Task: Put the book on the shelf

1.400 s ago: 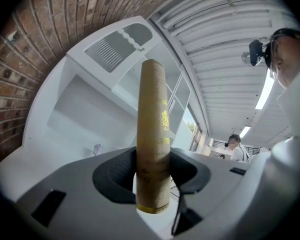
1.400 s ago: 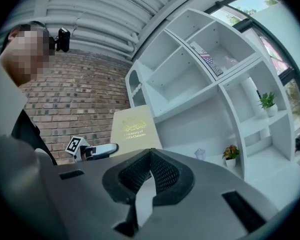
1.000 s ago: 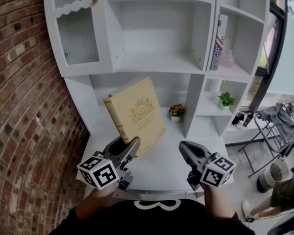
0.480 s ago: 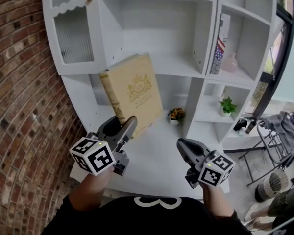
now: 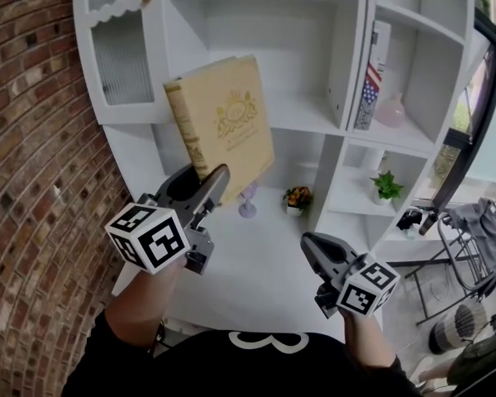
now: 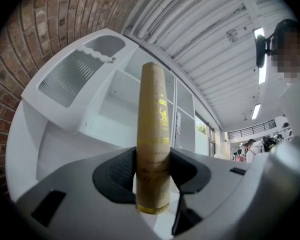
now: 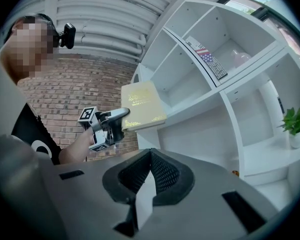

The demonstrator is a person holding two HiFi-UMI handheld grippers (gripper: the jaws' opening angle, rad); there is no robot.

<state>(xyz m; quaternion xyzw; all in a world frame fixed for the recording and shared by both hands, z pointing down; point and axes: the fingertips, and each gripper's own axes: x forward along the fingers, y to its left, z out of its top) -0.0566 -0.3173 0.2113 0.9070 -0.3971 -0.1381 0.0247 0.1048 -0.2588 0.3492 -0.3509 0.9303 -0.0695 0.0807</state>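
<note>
I note the book (image 5: 225,122) has a matt tan cover, cloth-like, with shiny gold stamping on front and spine. The shelf (image 5: 345,64) is smooth, white and painted, with a light sheen; its cabinet door (image 5: 124,69) carries ribbed translucent glass. The brick wall (image 5: 33,155) is rough and matt. The left gripper (image 5: 202,182) and right gripper (image 5: 312,246) show smooth grey plastic shells; the pads (image 7: 162,173) are black, finely ribbed, rubbery

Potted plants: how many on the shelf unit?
2: a flowering pot on the counter, a green plant in the lower right cubby. The book may hide more.
</note>
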